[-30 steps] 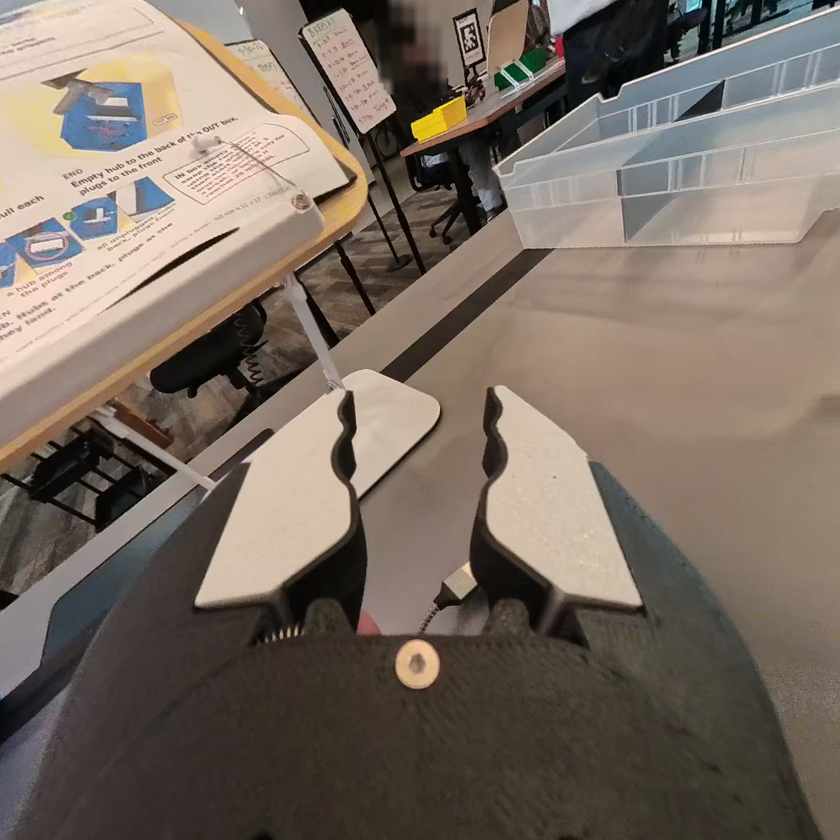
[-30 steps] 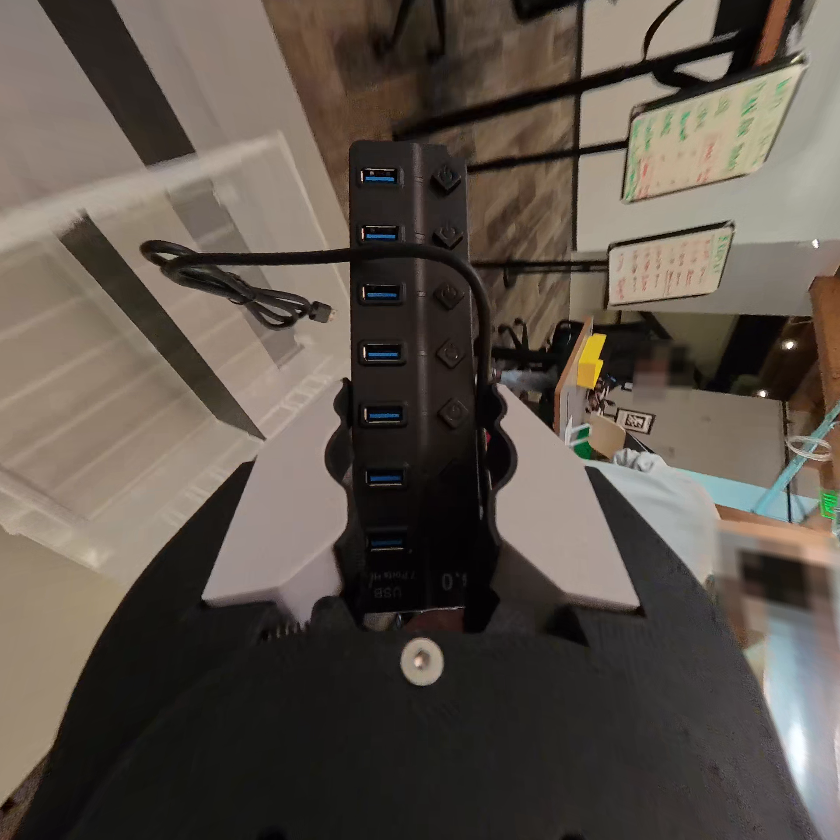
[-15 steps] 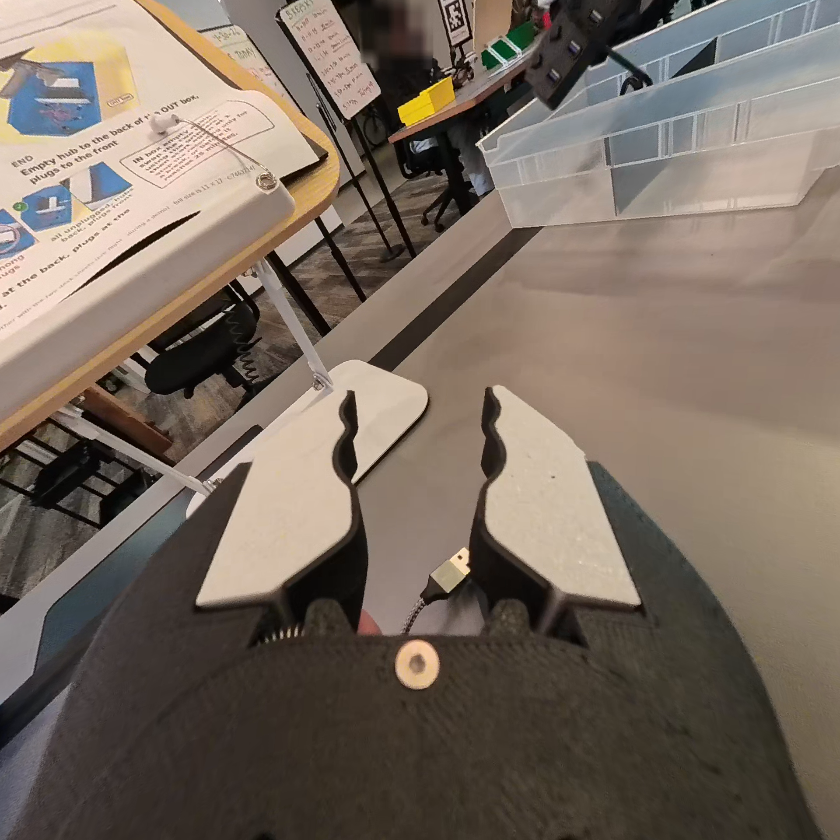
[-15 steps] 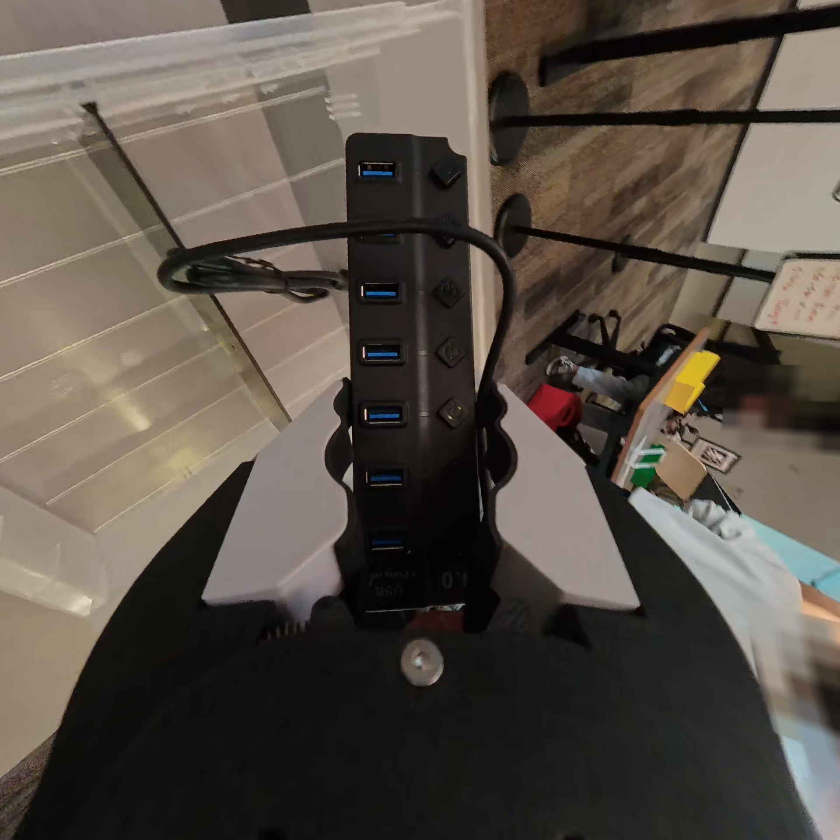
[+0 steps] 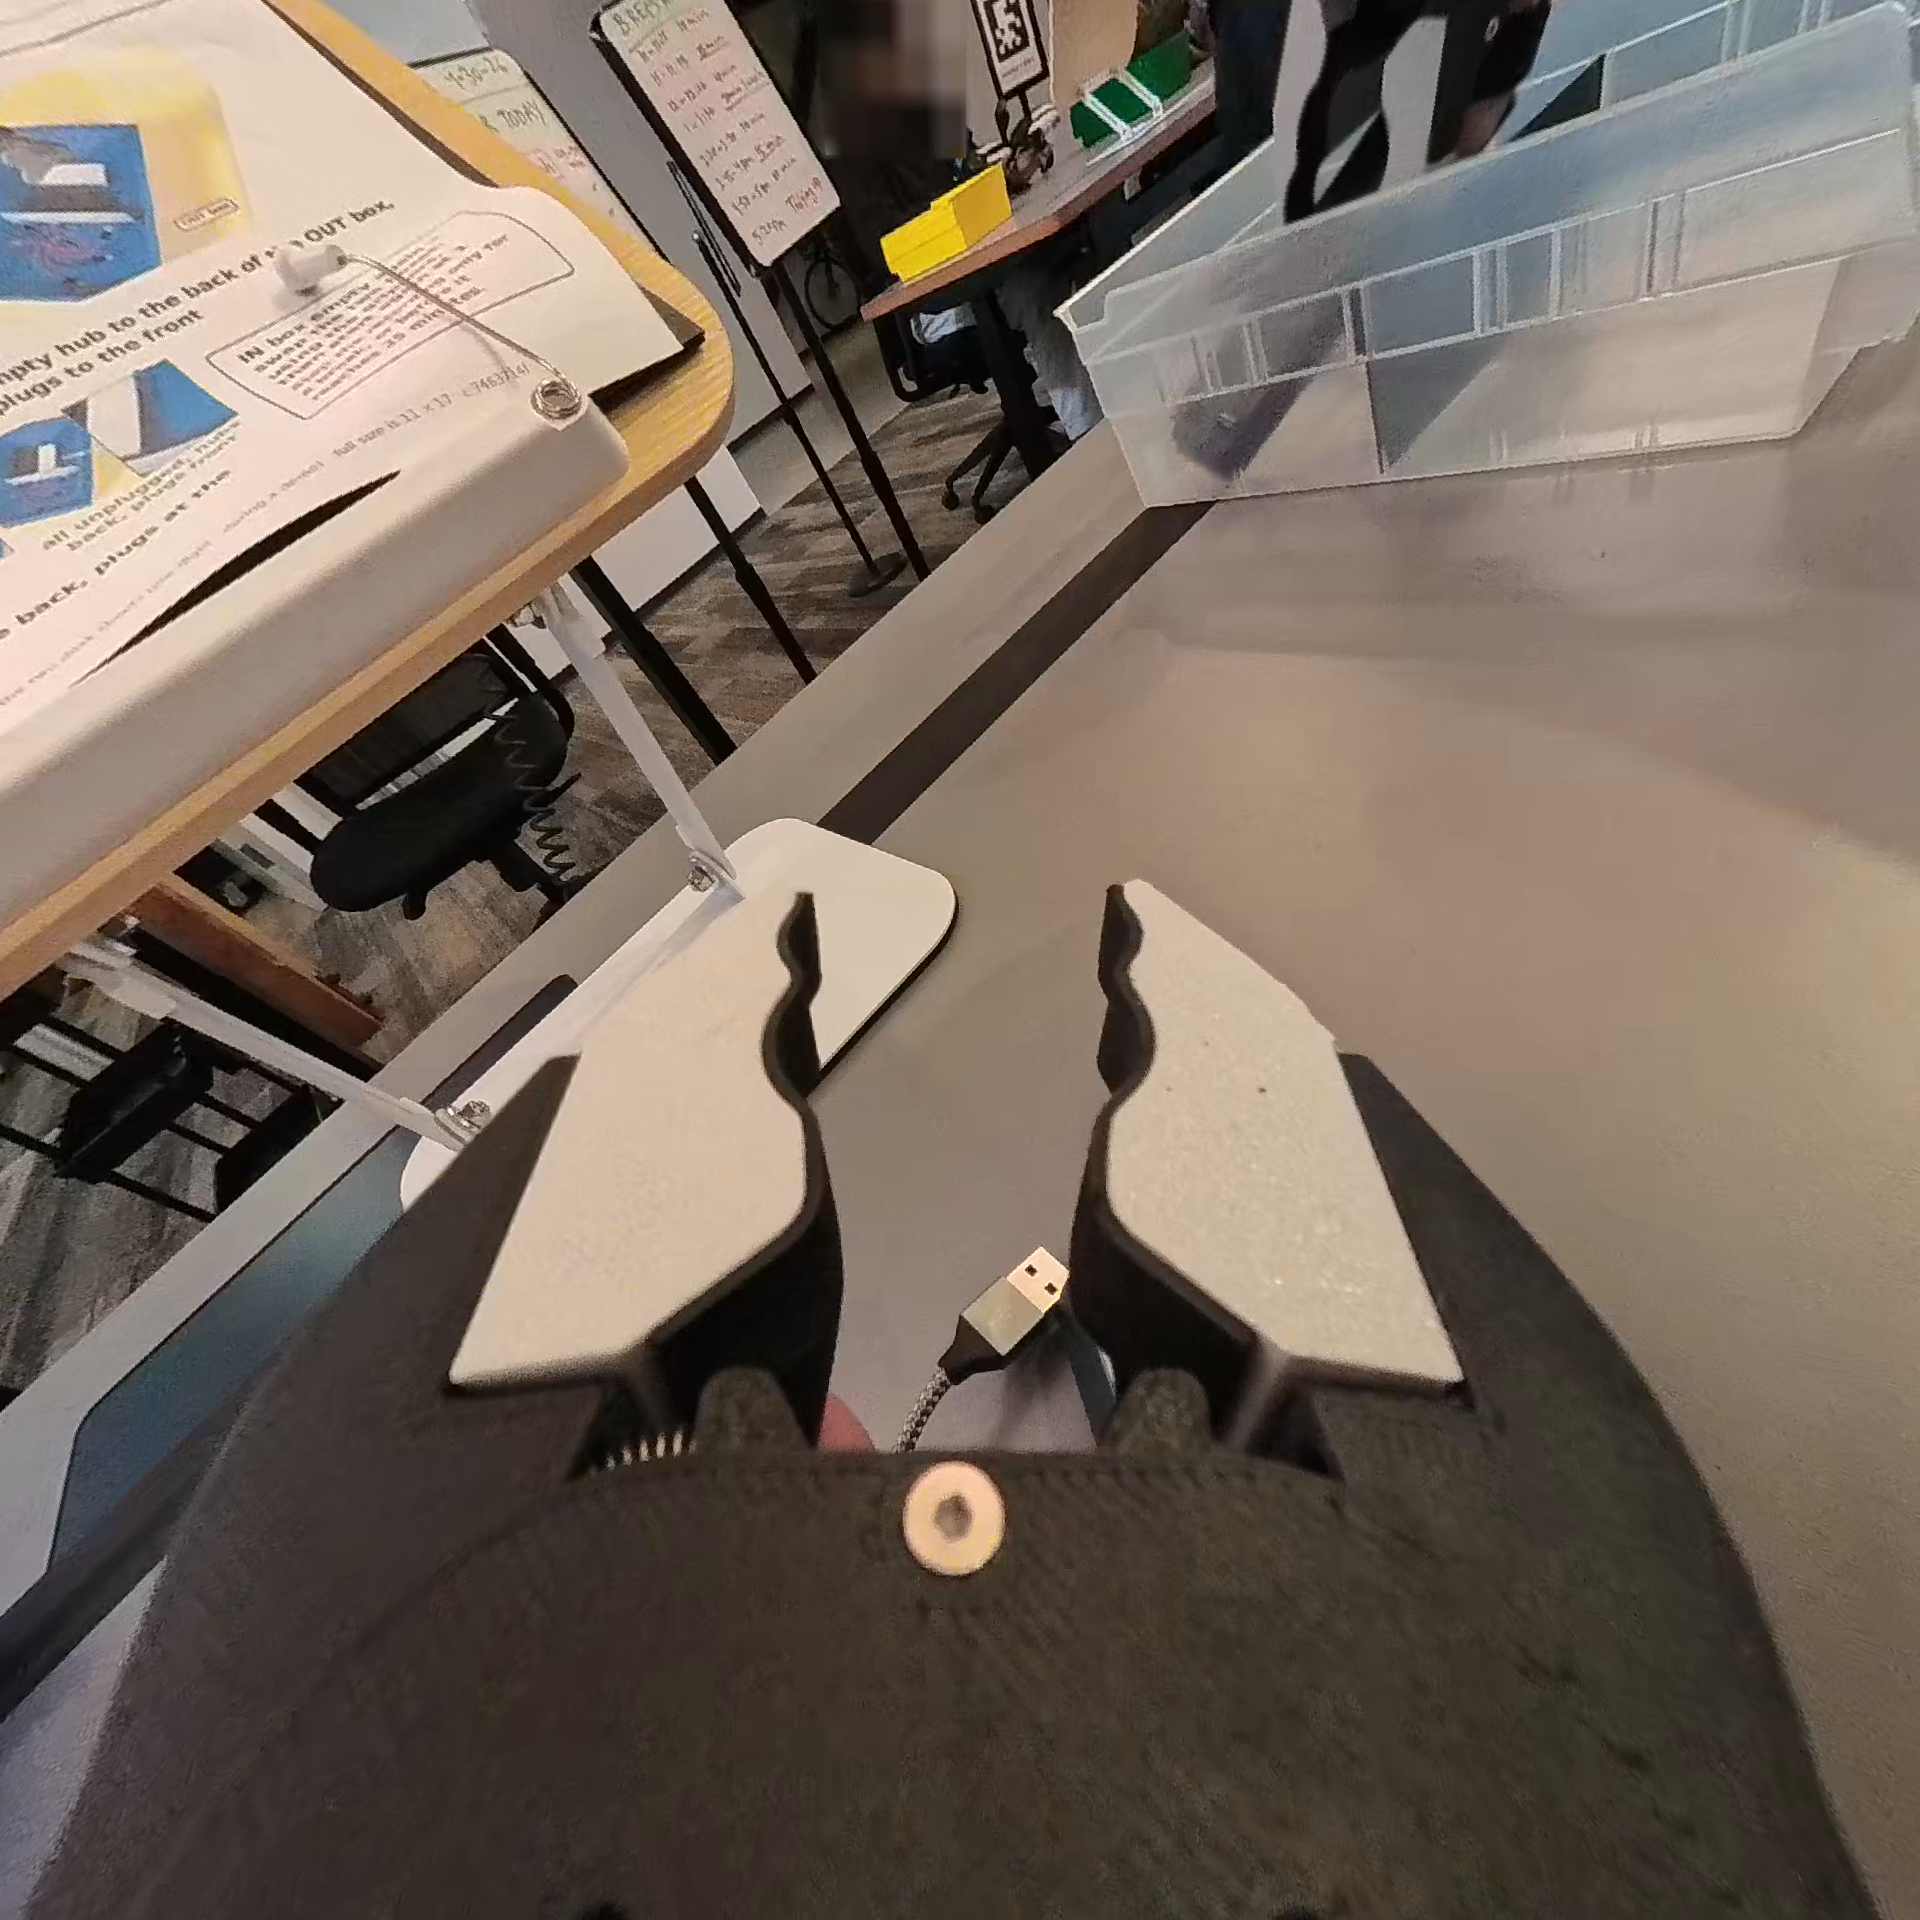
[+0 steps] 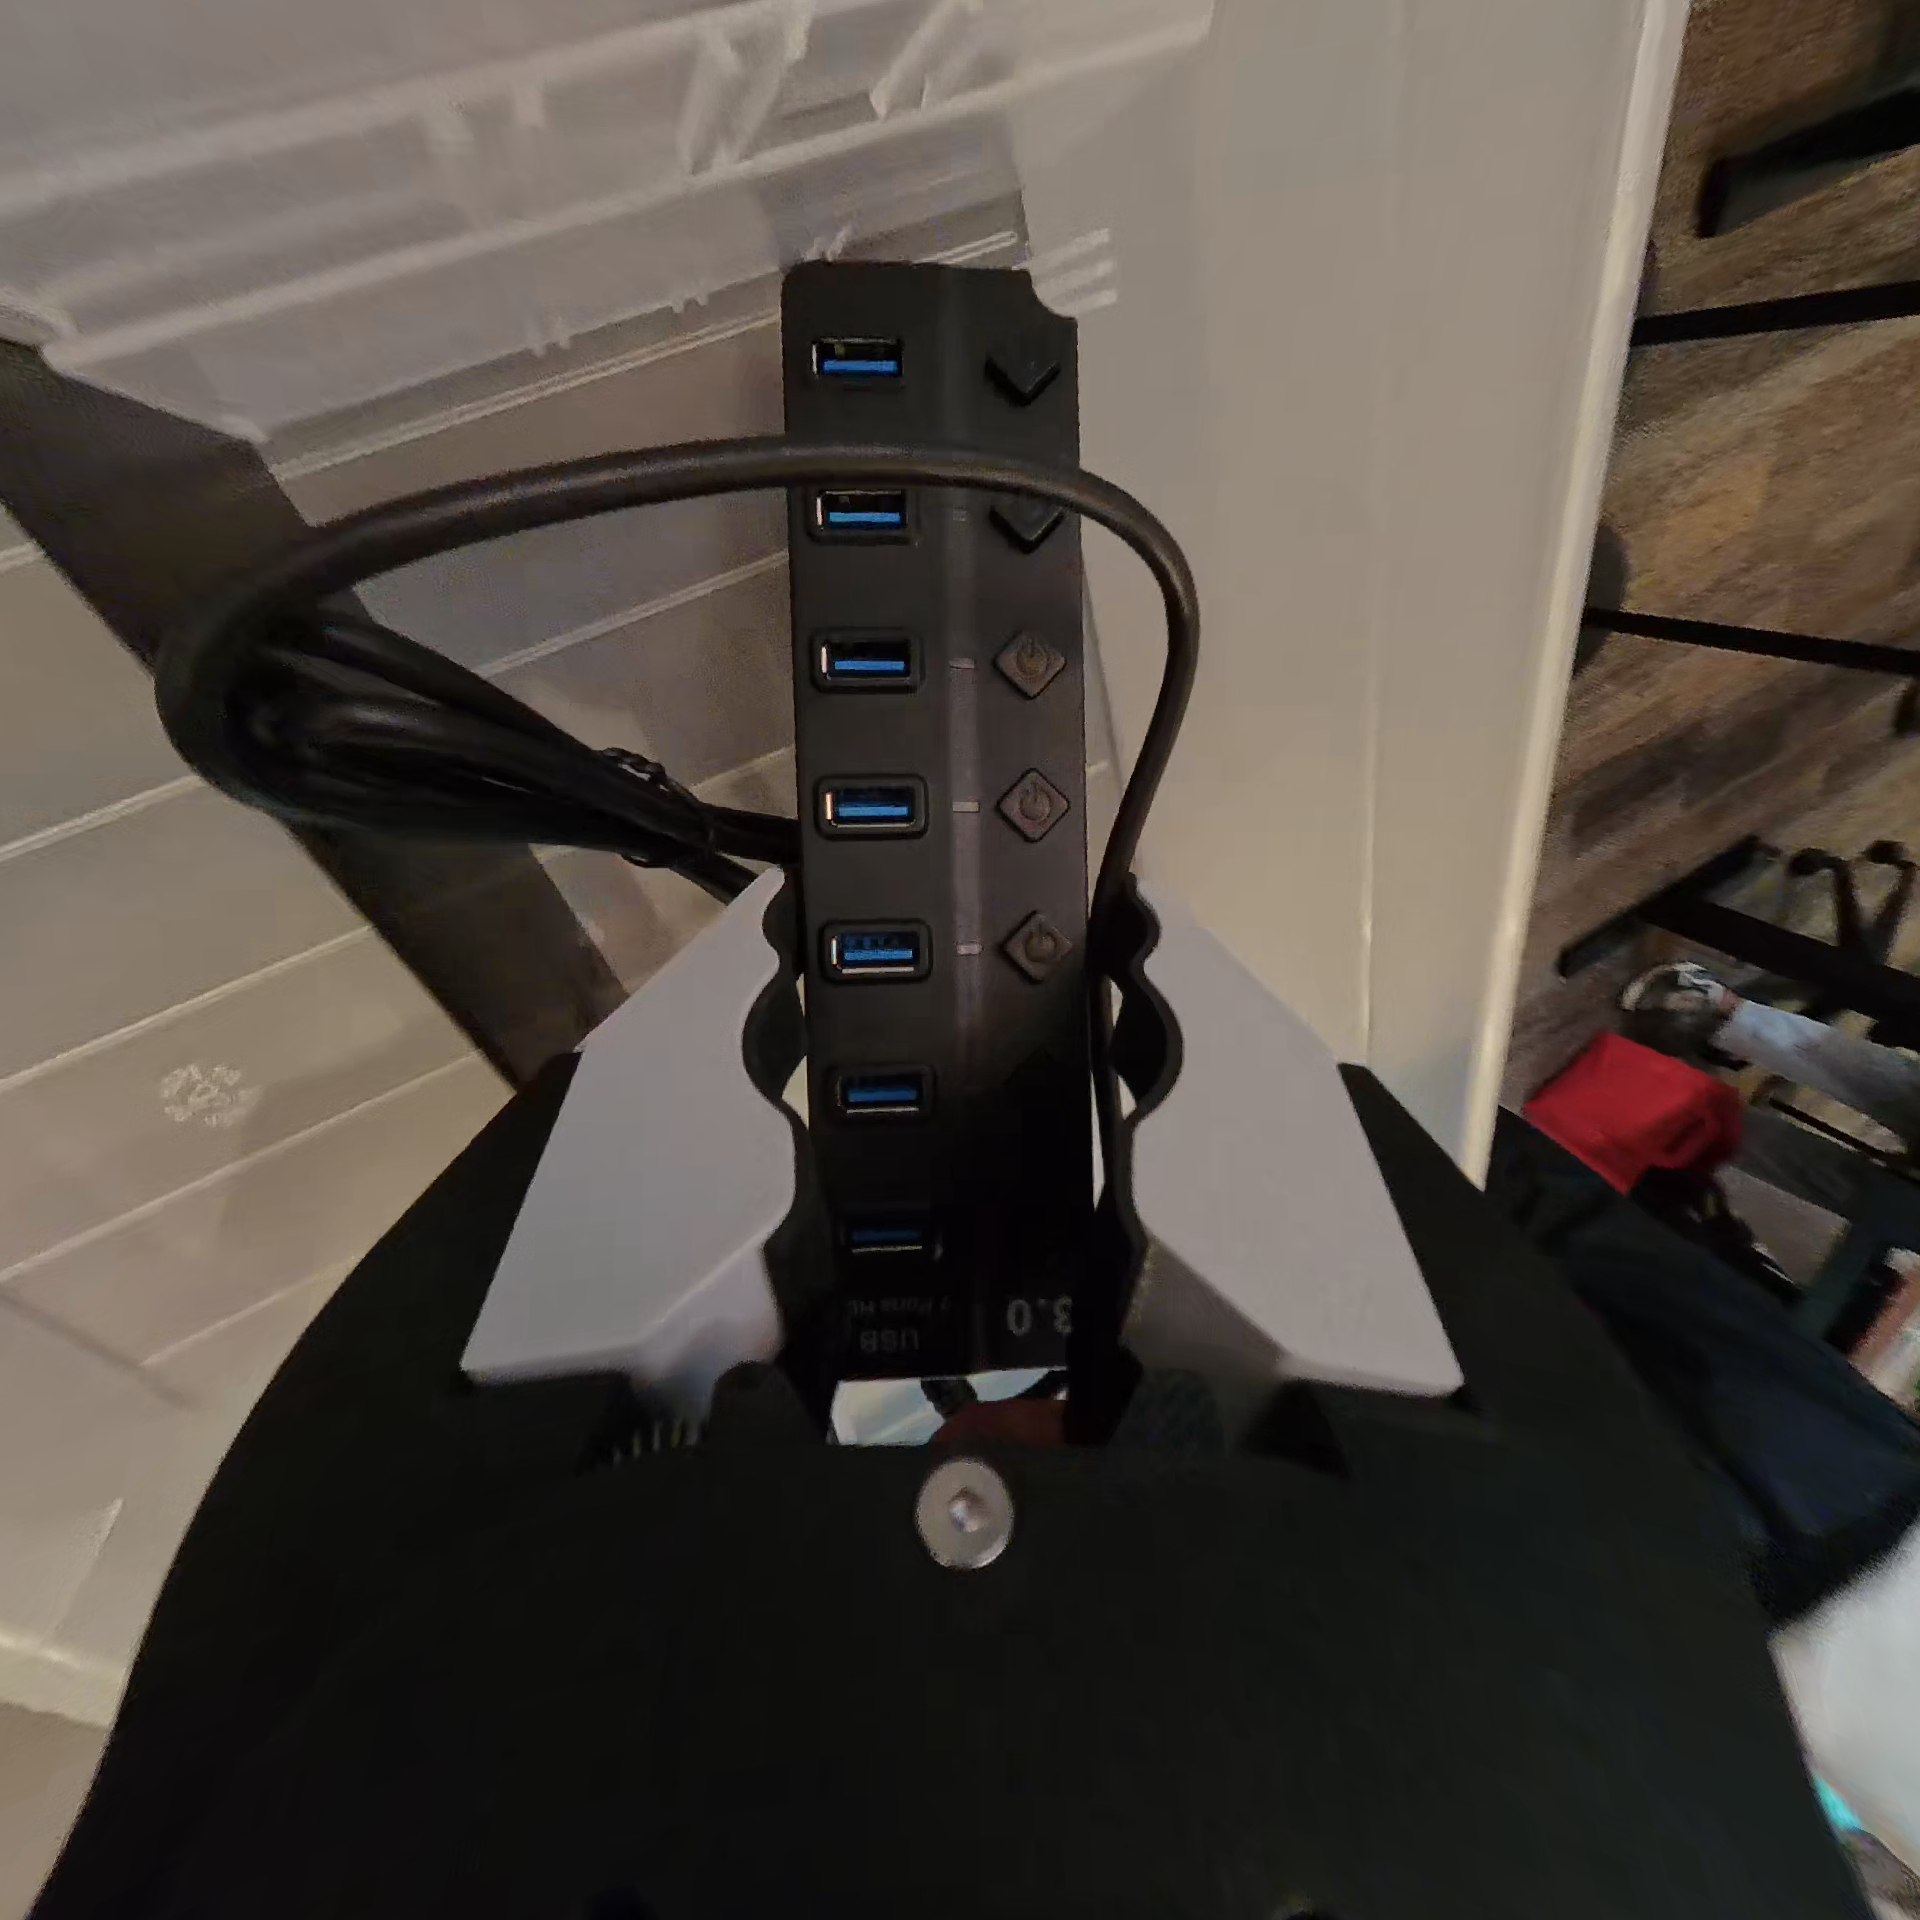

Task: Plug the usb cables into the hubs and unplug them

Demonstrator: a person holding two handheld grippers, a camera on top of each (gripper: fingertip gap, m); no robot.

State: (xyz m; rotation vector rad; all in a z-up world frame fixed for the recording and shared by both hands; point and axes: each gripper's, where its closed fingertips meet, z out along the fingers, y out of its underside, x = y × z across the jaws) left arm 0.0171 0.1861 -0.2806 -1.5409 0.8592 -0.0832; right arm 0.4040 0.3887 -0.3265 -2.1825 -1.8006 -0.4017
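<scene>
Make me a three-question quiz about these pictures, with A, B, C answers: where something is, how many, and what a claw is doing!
1. Where is the silver USB plug?
A. Between the left claw's fingers, near their base
B. In the clear bin
C. In the hub

2. How many blue ports does the black hub show?
A. Three
B. Seven
C. Ten

3. What is the right claw doing?
A. Gaping empty
B. Holding a plug
C. Clamping the hub

Answers: 1 A, the plug lies low between the open fingers. 2 B, seven blue ports run along the hub's face. 3 C, both fingers press the hub's sides.
</scene>
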